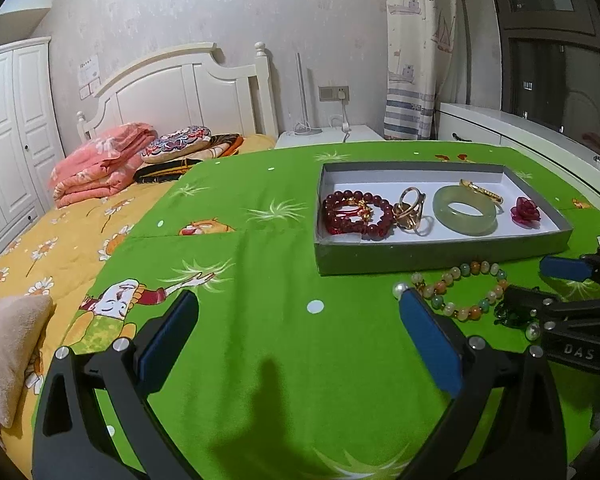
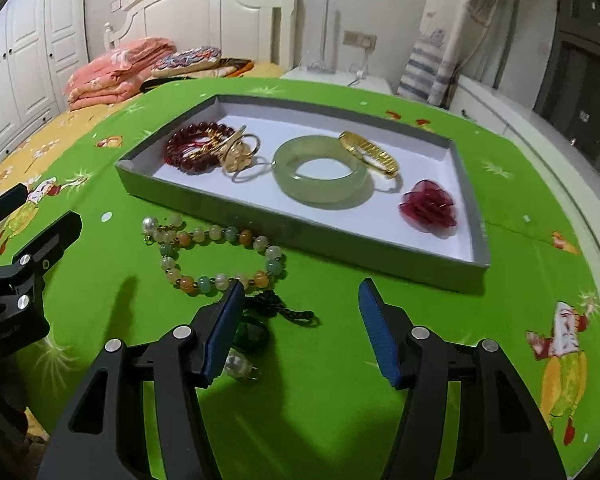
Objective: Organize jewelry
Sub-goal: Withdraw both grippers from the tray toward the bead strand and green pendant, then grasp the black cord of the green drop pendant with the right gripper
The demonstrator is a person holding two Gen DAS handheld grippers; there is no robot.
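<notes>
A grey box tray (image 1: 428,258) (image 2: 260,232) holds a dark red bead bracelet (image 1: 358,212) (image 2: 188,148), gold rings (image 1: 410,210) (image 2: 240,156), a jade bangle (image 1: 465,210) (image 2: 320,170), a gold bracelet (image 1: 482,191) (image 2: 370,152) and a red flower (image 1: 525,210) (image 2: 428,208). A pastel bead bracelet (image 1: 458,290) (image 2: 216,256) with a dark green tassel (image 2: 276,308) lies on the cloth in front of the tray. My left gripper (image 1: 300,304) is open and empty, left of the beads. My right gripper (image 2: 302,286) (image 1: 536,280) is open and empty, beside the tassel.
The green cartoon cloth (image 1: 260,340) covers the table. A bed (image 1: 60,248) with folded pink blankets (image 1: 100,160) lies to the left. A white nightstand (image 1: 328,136) and a curtain (image 1: 416,60) stand behind. A white counter (image 2: 540,140) runs along the right.
</notes>
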